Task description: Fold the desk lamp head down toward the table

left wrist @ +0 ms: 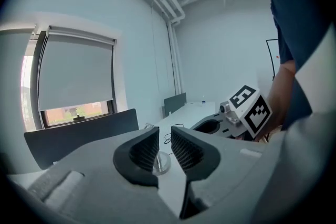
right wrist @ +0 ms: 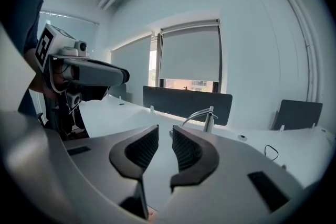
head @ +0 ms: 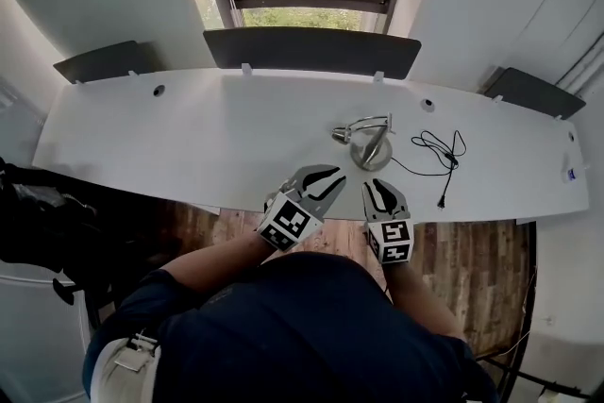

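A small silver desk lamp (head: 369,144) stands on the white desk (head: 189,146), right of centre, its arm bent over and its head (head: 341,135) low to the left of the round base. Both grippers hover at the desk's near edge, short of the lamp. My left gripper (head: 324,183) is open by a narrow gap, and the lamp base (left wrist: 160,163) shows through that gap (left wrist: 164,137). My right gripper (head: 382,190) is also narrowly open and holds nothing. Its view (right wrist: 165,138) shows the lamp's arm and post (right wrist: 208,115) just beyond the jaws.
A black power cord (head: 440,149) runs from the lamp to a loose plug (head: 441,201) near the desk's front edge. Dark divider panels (head: 311,48) line the far edge below a window with a blind. Wooden floor (head: 472,269) lies under the near edge.
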`<state>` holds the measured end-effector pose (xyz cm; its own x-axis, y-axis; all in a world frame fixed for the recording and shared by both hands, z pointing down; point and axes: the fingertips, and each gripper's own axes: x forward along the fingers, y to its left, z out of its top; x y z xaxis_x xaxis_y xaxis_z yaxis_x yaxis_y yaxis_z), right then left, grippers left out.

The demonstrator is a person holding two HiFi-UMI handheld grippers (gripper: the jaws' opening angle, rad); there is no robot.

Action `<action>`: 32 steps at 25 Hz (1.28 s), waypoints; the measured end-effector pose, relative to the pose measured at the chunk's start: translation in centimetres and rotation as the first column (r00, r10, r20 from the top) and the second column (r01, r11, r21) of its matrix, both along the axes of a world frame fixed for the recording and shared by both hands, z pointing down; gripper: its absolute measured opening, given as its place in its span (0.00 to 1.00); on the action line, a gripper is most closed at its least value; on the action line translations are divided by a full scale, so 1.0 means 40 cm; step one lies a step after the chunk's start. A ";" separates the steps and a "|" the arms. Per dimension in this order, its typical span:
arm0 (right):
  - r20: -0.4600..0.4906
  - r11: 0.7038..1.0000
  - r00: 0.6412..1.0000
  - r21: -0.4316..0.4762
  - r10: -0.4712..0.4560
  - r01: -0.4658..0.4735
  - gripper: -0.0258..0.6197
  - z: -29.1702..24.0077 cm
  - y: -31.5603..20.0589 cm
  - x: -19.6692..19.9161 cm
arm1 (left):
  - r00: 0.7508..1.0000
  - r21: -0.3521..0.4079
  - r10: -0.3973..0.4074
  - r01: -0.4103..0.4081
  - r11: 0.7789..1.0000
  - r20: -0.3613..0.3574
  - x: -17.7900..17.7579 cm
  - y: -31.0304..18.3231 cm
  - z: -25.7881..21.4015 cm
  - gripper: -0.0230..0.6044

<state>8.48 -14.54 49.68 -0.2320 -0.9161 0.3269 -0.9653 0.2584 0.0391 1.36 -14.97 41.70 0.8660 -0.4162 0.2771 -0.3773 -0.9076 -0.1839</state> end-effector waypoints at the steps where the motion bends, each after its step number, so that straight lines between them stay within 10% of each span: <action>1: 0.004 1.000 1.000 0.011 -0.009 0.009 0.17 -0.014 0.011 -0.017 | 1.000 0.003 0.010 -0.010 1.000 -0.003 -0.011 0.014 -0.005 0.15; 17: 0.001 0.991 0.996 0.106 -0.085 0.084 0.08 -0.072 0.117 -0.150 | 0.982 -0.056 0.106 -0.116 0.992 -0.155 -0.062 0.123 0.025 0.06; 32: 0.040 0.986 0.990 0.095 -0.138 0.134 0.06 -0.067 0.116 -0.160 | 0.974 -0.049 0.162 -0.172 0.984 -0.156 -0.043 0.127 0.016 0.05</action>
